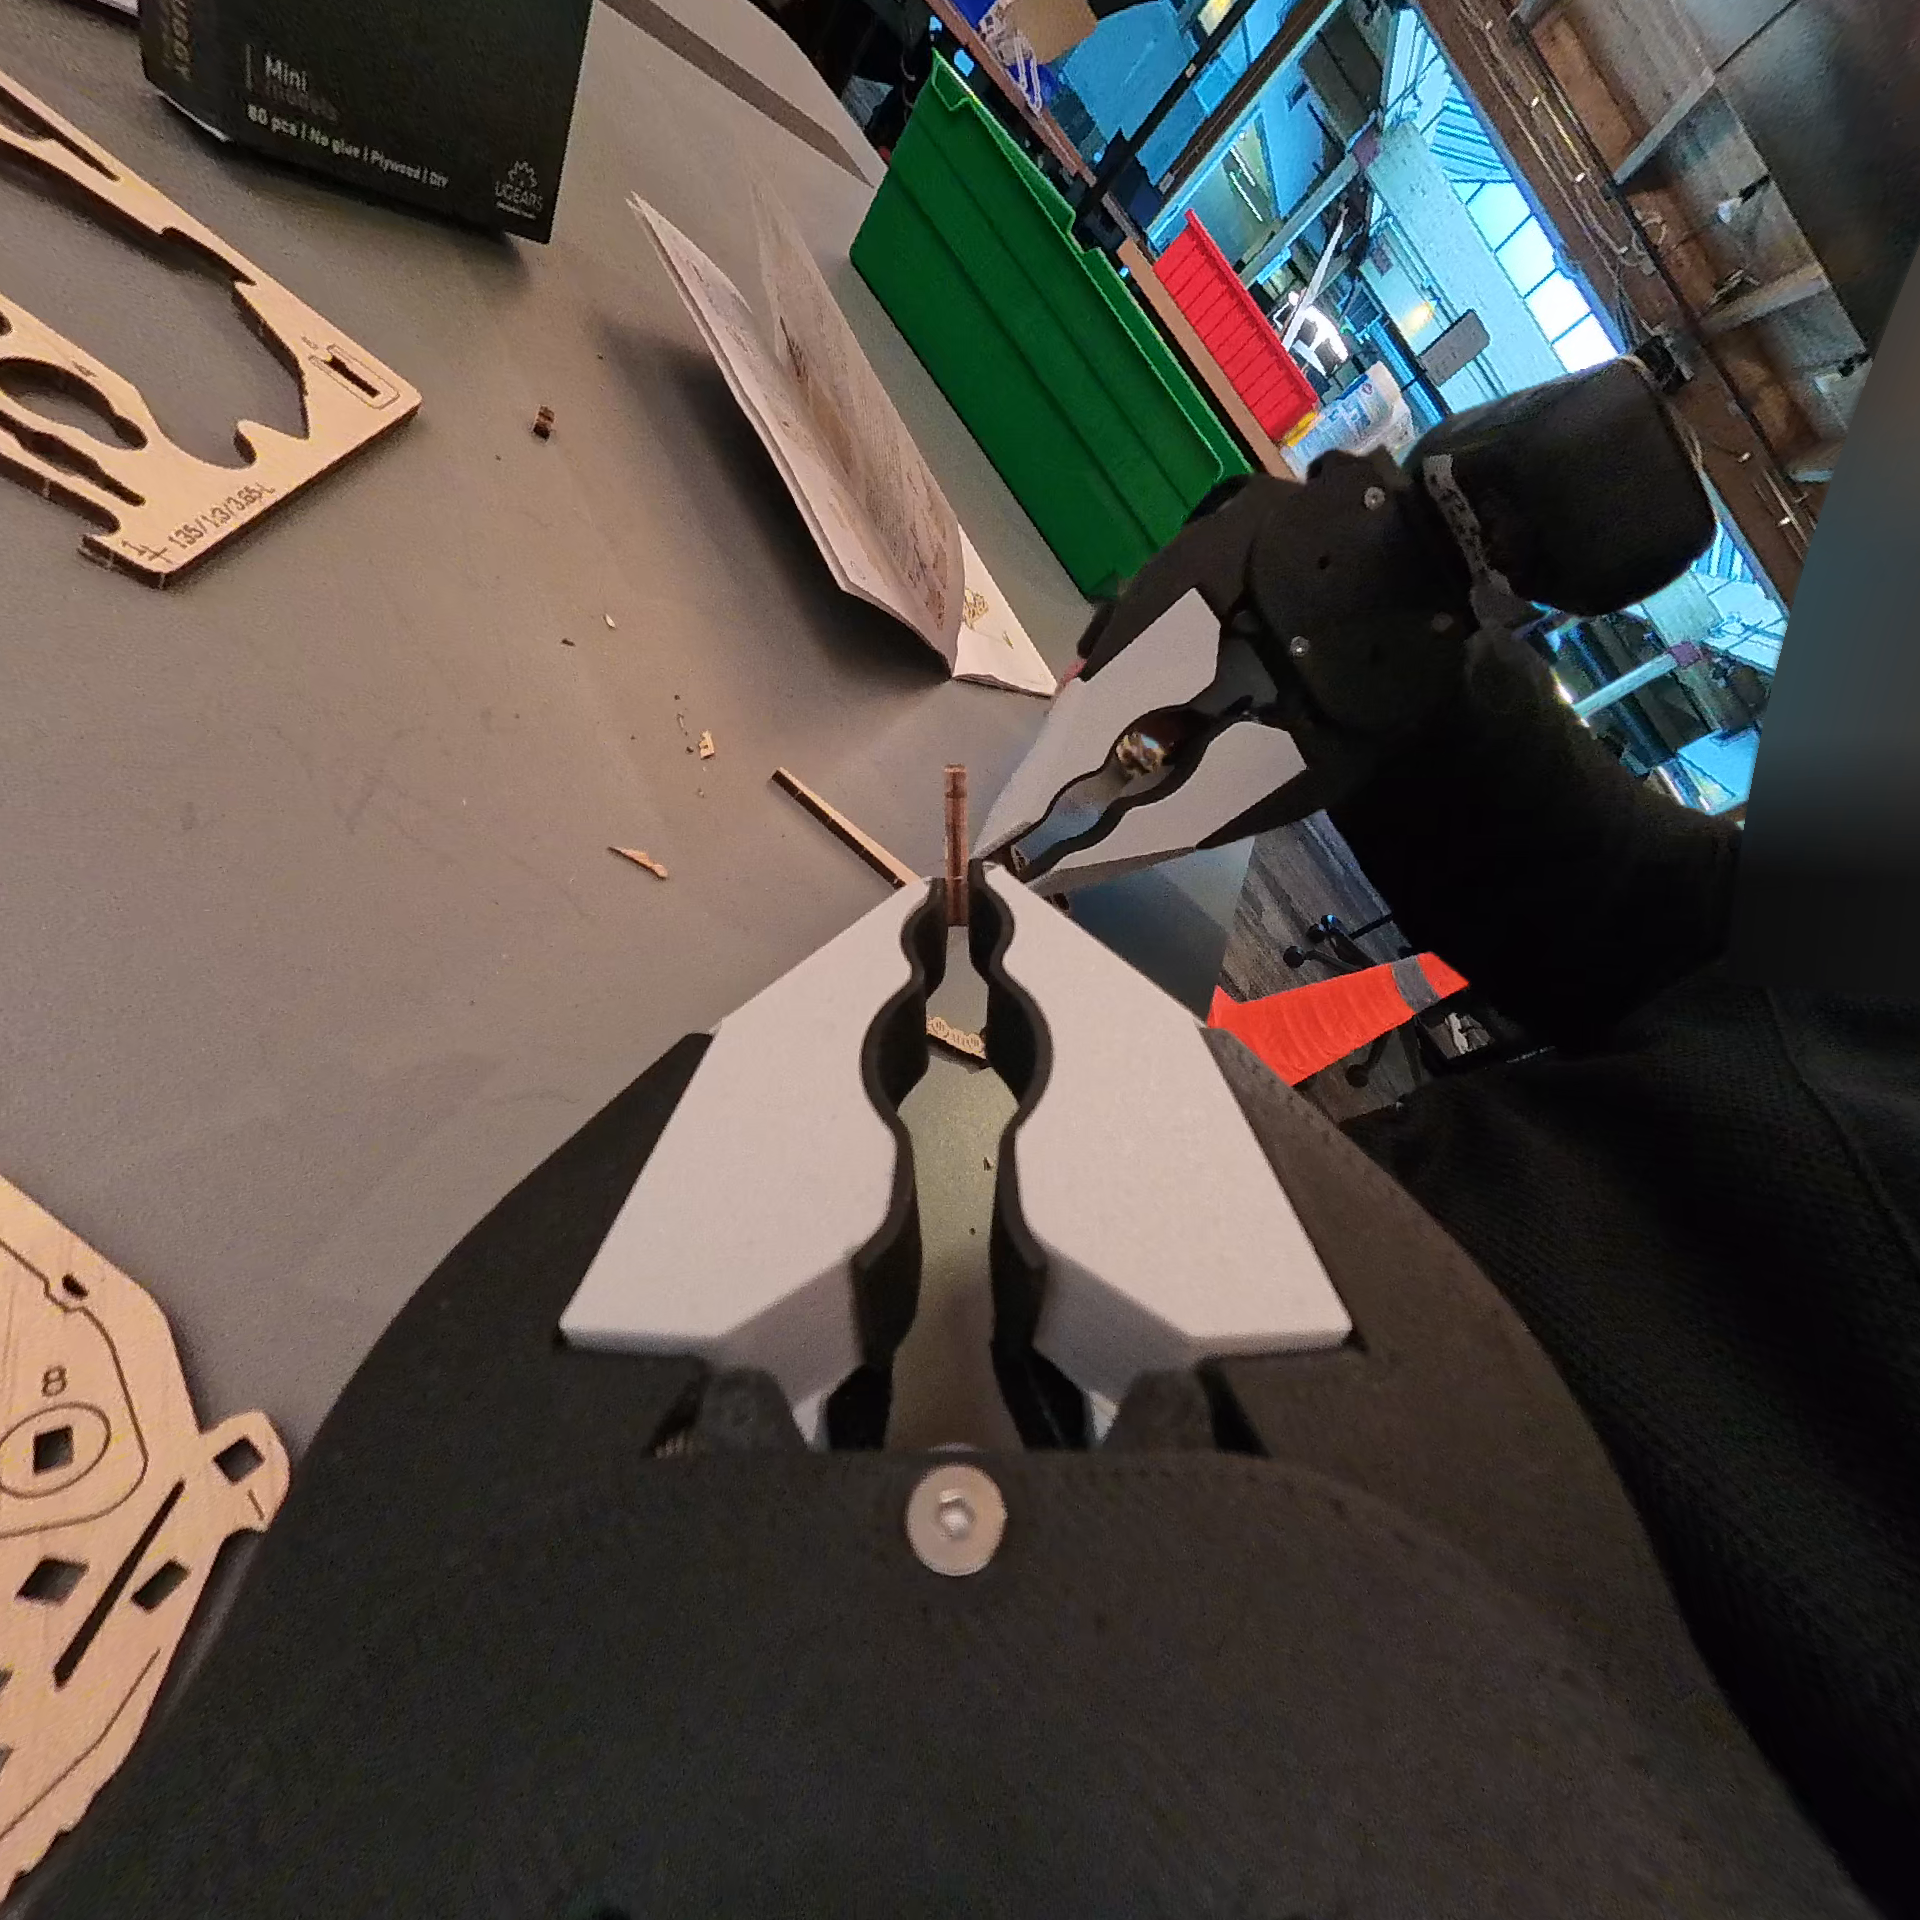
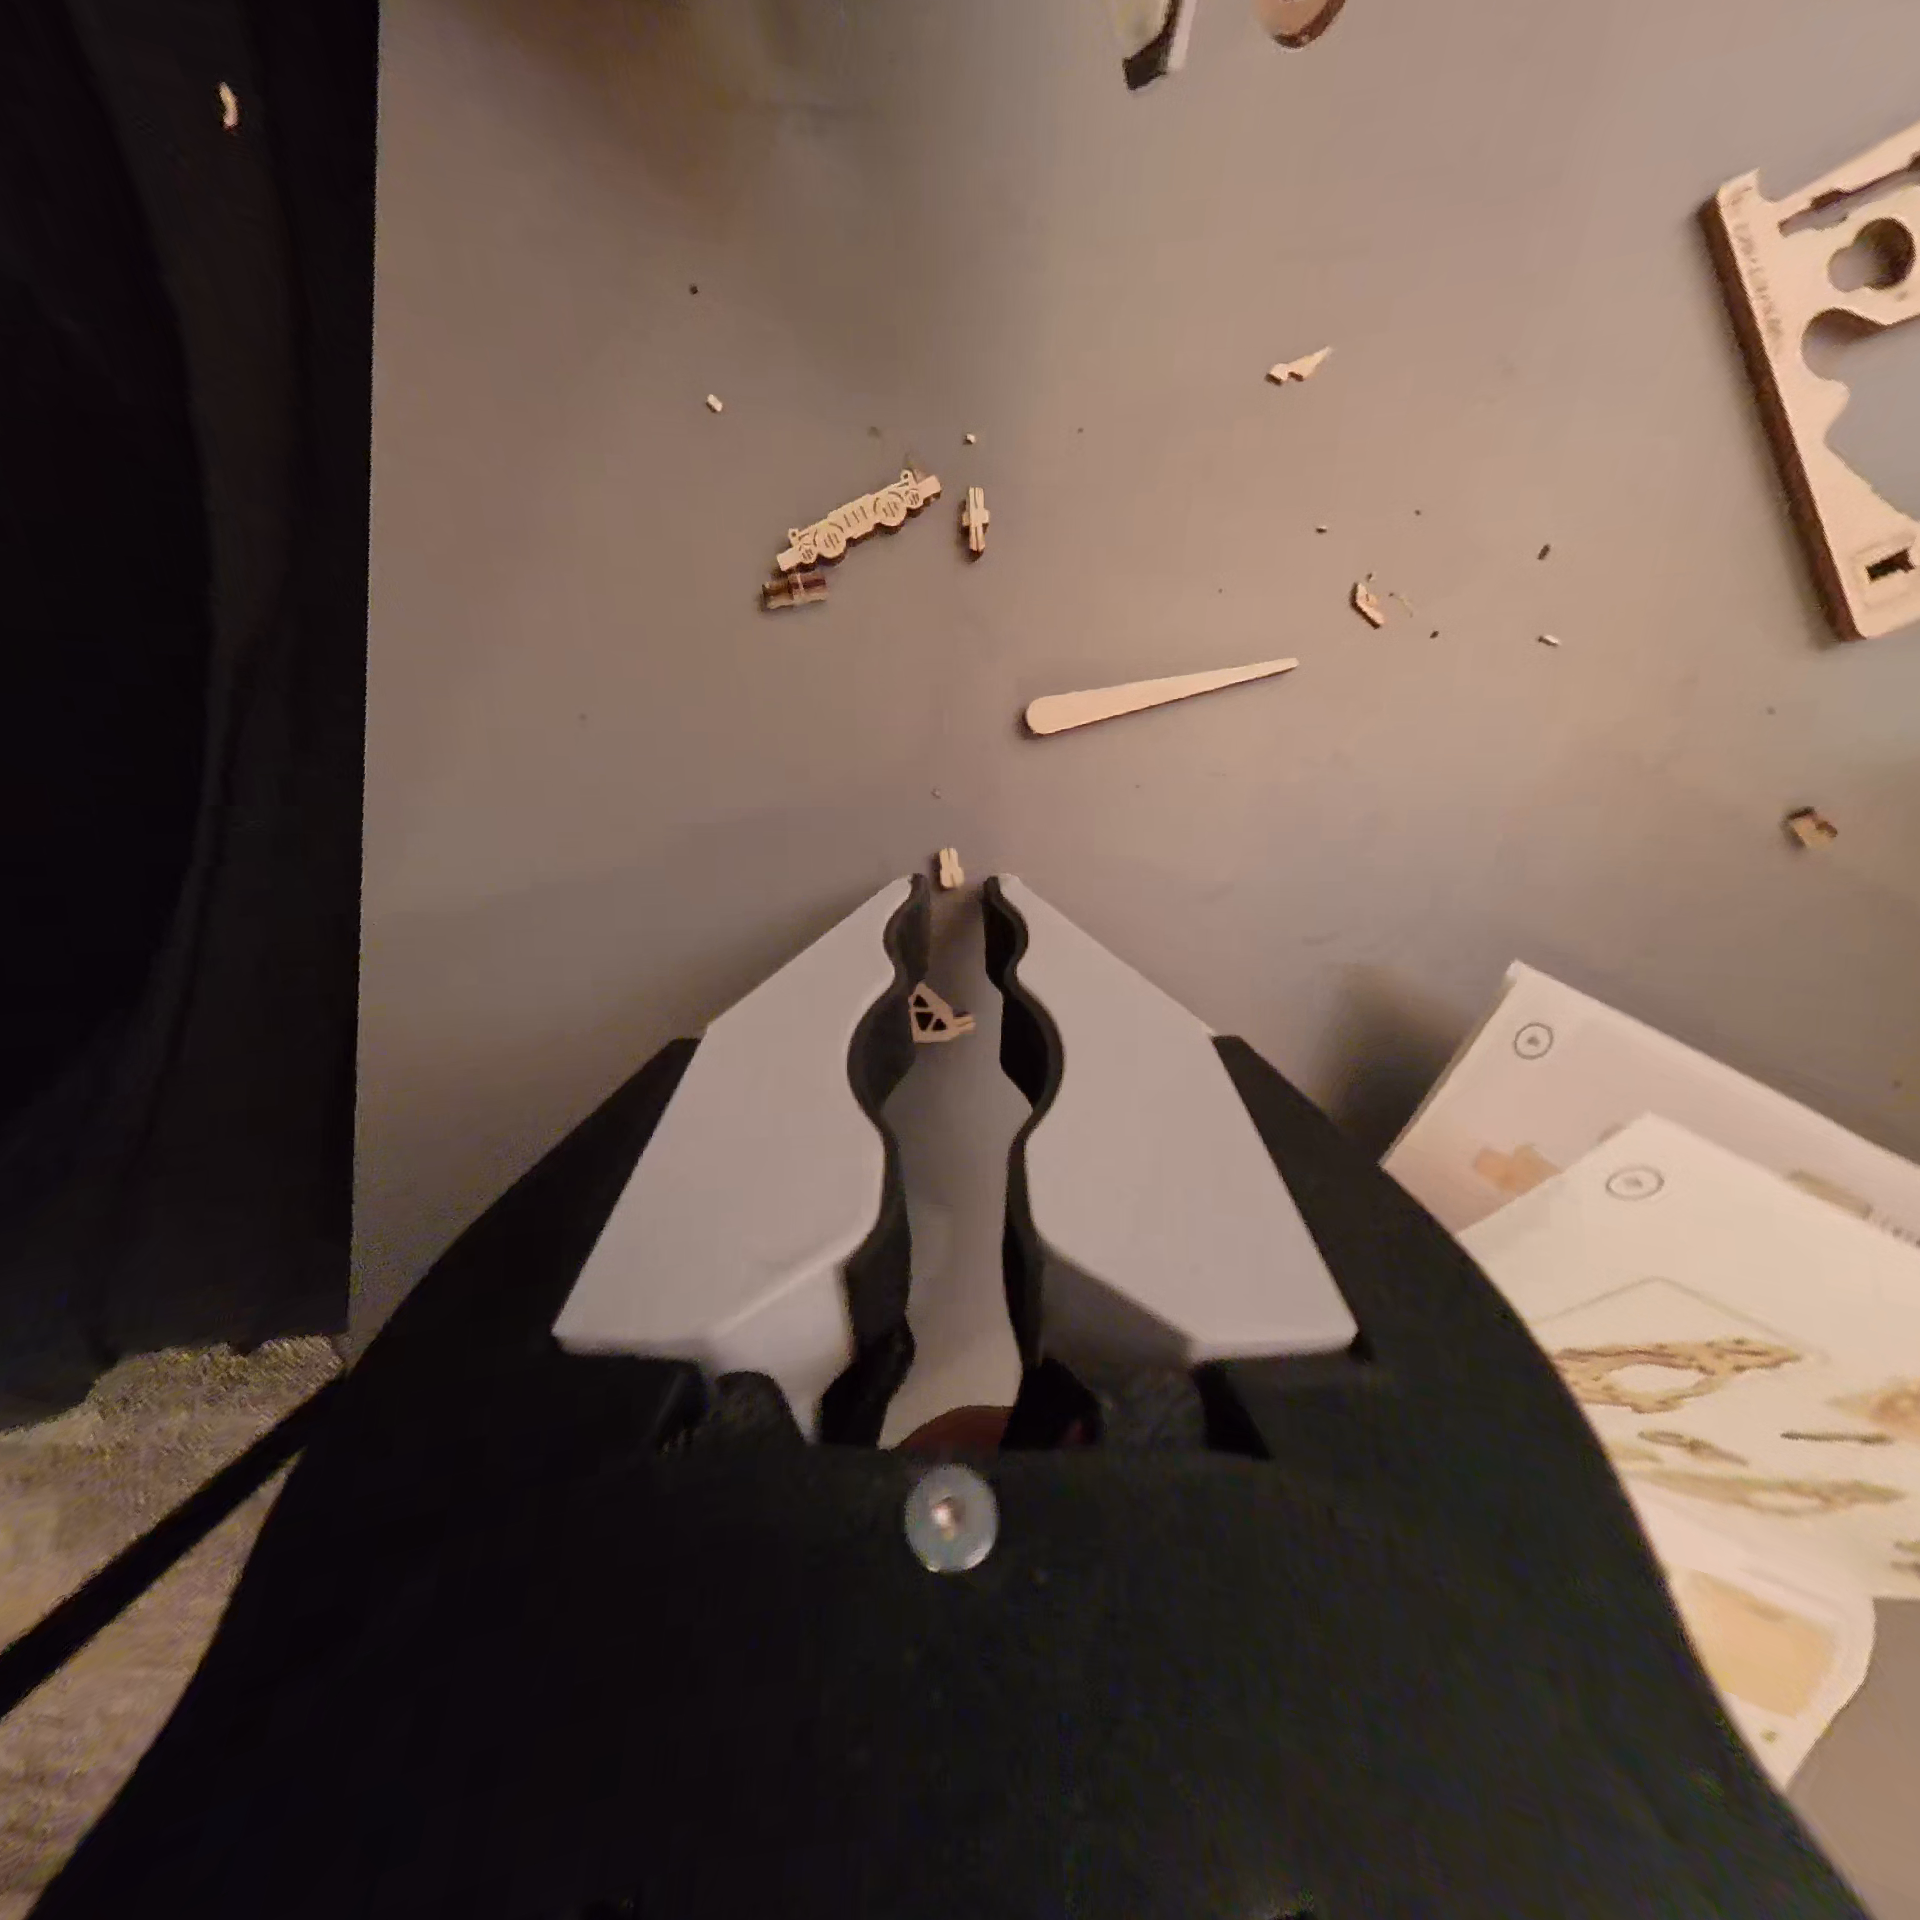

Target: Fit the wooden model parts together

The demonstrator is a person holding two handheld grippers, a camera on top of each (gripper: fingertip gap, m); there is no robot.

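Observation:
In the left wrist view my left gripper (image 1: 956, 896) is shut on a thin brown wooden part (image 1: 955, 831) that is seen edge-on and sticks out past the fingertips. My right gripper (image 1: 1023, 854) shows just to the right of it, tips close to the part, jaws a little apart. In the right wrist view my right gripper (image 2: 951, 888) is open above the grey table (image 2: 623, 727). A tiny pale wooden part (image 2: 948, 869) lies on the table just ahead of its tips. A small triangular lattice part (image 2: 940, 1020) lies under the gap between the fingers. Neither is pressed by the pads.
A tapered flat stick (image 2: 1158, 696), an ornate long part (image 2: 860, 525), a small cross part (image 2: 975, 520) and wood crumbs lie ahead. Plywood sheets (image 1: 187, 395) (image 1: 94, 1538) (image 2: 1829, 416), a black box (image 1: 384, 94), the instruction booklet (image 1: 852, 447) (image 2: 1662, 1299) and a green bin (image 1: 1029, 343) surround the work area. The tips of one gripper are about 11 centimeters away from the tips of the other.

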